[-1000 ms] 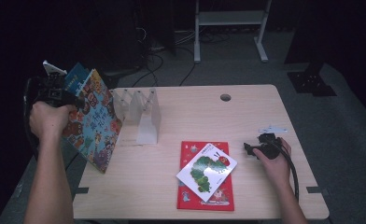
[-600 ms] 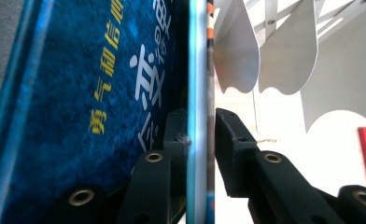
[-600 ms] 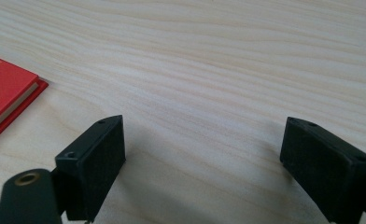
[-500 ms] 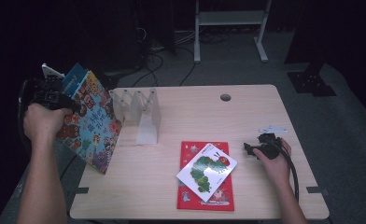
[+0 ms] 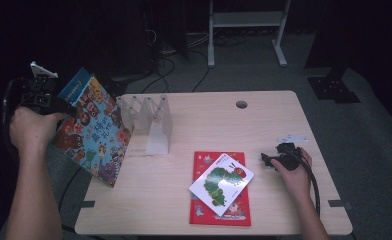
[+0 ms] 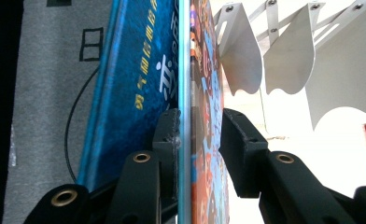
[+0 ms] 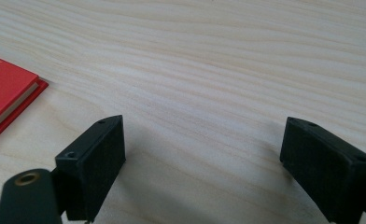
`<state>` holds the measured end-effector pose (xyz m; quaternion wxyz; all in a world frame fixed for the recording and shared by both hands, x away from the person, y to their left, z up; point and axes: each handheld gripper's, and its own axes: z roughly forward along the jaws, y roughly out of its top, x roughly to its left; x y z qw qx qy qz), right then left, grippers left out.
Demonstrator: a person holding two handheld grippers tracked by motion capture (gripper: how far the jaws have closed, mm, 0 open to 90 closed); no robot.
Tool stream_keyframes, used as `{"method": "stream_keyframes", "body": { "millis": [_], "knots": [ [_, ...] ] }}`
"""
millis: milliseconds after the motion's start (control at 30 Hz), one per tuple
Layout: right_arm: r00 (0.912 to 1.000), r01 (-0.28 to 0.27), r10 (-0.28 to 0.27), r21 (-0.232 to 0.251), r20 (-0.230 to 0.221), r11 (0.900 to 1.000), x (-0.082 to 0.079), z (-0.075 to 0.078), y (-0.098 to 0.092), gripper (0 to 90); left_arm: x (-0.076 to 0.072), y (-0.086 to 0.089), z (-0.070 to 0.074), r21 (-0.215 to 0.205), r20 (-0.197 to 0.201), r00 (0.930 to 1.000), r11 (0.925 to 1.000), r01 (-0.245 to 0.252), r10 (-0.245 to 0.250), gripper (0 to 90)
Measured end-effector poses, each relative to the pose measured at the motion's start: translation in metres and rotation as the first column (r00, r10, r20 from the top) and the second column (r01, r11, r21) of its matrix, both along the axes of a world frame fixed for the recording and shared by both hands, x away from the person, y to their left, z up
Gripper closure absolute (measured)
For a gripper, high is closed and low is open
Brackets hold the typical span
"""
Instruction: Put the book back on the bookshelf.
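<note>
A colourful picture book (image 5: 91, 130) hangs tilted past the table's left edge, its lower corner at the table edge. My left gripper (image 5: 63, 110) is shut on its upper left part; the left gripper view shows the book (image 6: 204, 93) edge-on between the jaws of this gripper (image 6: 197, 126). A white metal book rack (image 5: 154, 120) with upright dividers (image 6: 288, 60) stands just right of the book. A white caterpillar book (image 5: 221, 182) lies on a red book (image 5: 221, 215) at the front middle. My right gripper (image 5: 266, 159) rests open on the table, right of the red book (image 7: 3, 93), with nothing between the jaws (image 7: 204, 140).
The wooden table (image 5: 264, 120) has a round cable hole (image 5: 241, 104) near its back edge. A black cable (image 5: 311, 175) trails from the right gripper. A metal stand (image 5: 246, 20) and cables lie on the floor behind the table.
My left gripper has carried the colourful book a little to the left and away from the rack. The right gripper has stayed where it was.
</note>
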<state>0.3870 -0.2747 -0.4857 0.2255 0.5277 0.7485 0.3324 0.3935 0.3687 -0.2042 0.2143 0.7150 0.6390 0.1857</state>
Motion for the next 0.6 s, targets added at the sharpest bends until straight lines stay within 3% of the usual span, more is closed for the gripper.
{"method": "stream_keyframes", "body": {
  "millis": [200, 333, 600],
  "knots": [
    [1.0000, 0.000, 0.000, 0.000, 0.000, 1.000, 0.000, 0.000, 0.000, 13.0, -0.002, 0.000, 0.004, 0.000, -0.003, 0.9998, 0.9998, 0.020, -0.020, 76.8],
    [1.0000, 0.000, 0.000, 0.000, 0.000, 1.000, 0.000, 0.000, 0.000, 13.0, -0.004, -0.003, 0.002, 0.007, -0.027, 0.9982, 0.9985, 0.054, -0.054, 89.1],
    [1.0000, 0.000, 0.000, 0.001, 0.000, 1.000, 0.000, 0.000, 0.000, 13.0, -0.016, -0.017, -0.005, -0.023, -0.001, 0.9878, 0.9875, 0.156, -0.156, 89.9]
  ]
}}
